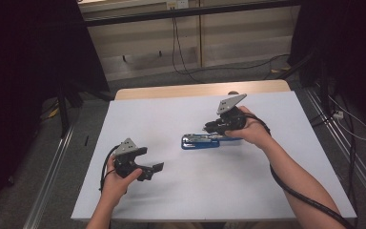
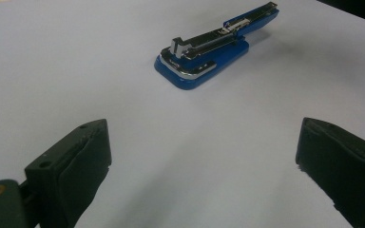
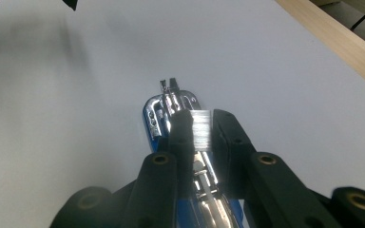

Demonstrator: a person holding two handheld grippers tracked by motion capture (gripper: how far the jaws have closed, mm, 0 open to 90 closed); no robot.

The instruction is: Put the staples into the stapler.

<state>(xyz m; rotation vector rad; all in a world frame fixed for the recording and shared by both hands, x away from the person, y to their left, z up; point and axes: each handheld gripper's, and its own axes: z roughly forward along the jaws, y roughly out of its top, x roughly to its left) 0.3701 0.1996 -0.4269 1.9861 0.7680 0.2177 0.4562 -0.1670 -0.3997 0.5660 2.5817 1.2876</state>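
Two tools: the right tool [image 1: 211, 130] pinches the blue stapler [image 1: 199, 141]; the left tool [image 1: 153, 161] gapes wide.

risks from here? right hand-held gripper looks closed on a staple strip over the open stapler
1. The staple strip is pinched between the pads of the right hand-held gripper only by its sides; it could tilt, slip or break apart.
2. The magazine channel of the blue stapler is narrow, so a skewed strip may jam or miss it.
3. The left hand-held gripper is open and apart from the stapler, so nothing steadies it; a push may slide it on the white table.
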